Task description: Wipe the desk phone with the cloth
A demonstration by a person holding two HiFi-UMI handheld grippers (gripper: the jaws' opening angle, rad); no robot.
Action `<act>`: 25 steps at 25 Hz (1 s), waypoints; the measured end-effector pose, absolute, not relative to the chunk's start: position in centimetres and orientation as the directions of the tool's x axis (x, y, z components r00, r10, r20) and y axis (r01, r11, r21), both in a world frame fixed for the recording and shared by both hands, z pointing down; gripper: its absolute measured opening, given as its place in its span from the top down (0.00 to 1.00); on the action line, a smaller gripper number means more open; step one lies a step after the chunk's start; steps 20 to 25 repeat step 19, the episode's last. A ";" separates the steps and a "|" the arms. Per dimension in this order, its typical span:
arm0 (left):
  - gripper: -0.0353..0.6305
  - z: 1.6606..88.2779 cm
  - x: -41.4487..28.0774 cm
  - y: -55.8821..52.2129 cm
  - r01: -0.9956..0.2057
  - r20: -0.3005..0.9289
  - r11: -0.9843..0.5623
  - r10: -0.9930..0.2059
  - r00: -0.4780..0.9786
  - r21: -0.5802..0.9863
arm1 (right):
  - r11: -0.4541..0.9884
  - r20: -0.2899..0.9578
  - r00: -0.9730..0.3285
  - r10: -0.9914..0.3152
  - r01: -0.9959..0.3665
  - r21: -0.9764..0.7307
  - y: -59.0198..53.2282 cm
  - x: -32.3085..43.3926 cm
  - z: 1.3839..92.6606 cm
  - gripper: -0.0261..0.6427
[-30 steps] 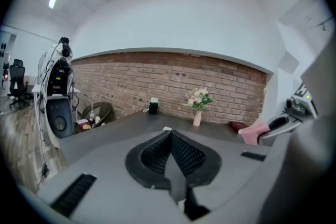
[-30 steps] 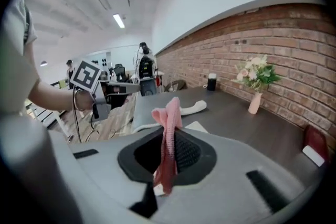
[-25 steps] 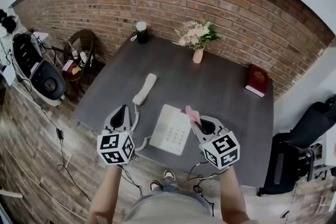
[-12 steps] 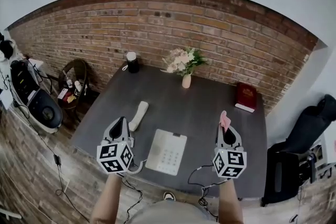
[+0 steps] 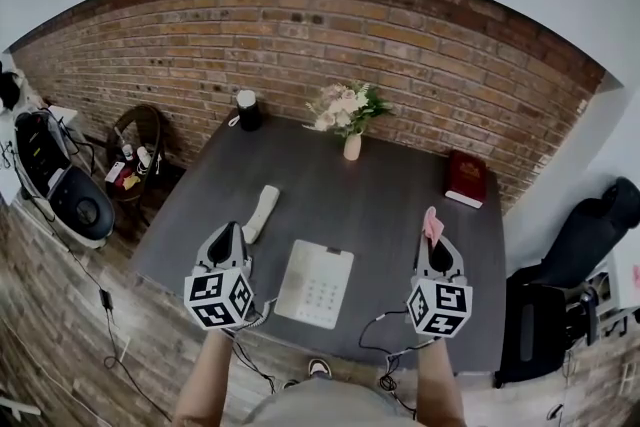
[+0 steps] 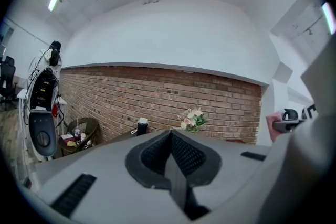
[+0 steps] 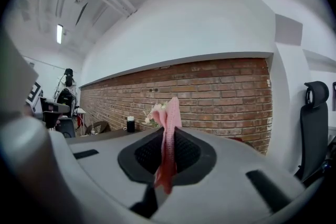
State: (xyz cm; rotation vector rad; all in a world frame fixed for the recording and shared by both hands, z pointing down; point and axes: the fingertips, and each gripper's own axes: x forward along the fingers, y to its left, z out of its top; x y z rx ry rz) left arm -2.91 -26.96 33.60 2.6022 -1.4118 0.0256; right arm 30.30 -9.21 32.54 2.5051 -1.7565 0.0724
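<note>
A brick wall (image 5: 300, 25) runs behind the dark table (image 5: 400, 205). The white phone (image 5: 314, 283) lies flat near the table's front edge. The left tongs (image 5: 228, 233) hover just left of the phone, above the table's front left part, their jaws pressed together and empty. The right tongs (image 5: 432, 245) hang well to the right of the phone, with their jaws clamped on the pink cloth (image 5: 432, 225). The cloth stands up out of them in a narrow fold, apart from the phone. A red book (image 5: 465, 178) lies far behind and right of the phone, near the wall. The handset (image 5: 262, 212) lies off the phone, flat on the table just behind and left of it. A vase of flowers (image 5: 350, 140) stands well behind the phone, and a black cup (image 5: 247, 111) with a white top stands farther behind and to the left.
</note>
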 end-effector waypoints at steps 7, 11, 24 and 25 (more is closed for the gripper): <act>0.94 33.8 -3.1 -27.1 -0.831 0.105 -0.533 -0.828 0.551 0.158 | -0.340 0.075 0.343 -0.936 -0.939 0.040 -9.4 29.8 32.1 0.94; 0.94 34.0 -3.0 -27.3 -0.829 0.111 -0.535 -0.825 0.554 0.162 | -0.340 0.076 0.343 -0.936 -0.939 0.048 -9.5 29.7 32.0 0.94; 0.94 34.3 -3.0 -27.4 -0.828 0.122 -0.537 -0.822 0.557 0.164 | -0.346 0.078 0.349 -0.934 -0.937 0.046 -9.5 29.5 31.9 0.94; 0.94 34.3 -3.0 -27.4 -0.828 0.122 -0.537 -0.822 0.557 0.164 | -0.346 0.078 0.349 -0.934 -0.937 0.046 -9.5 29.5 31.9 0.94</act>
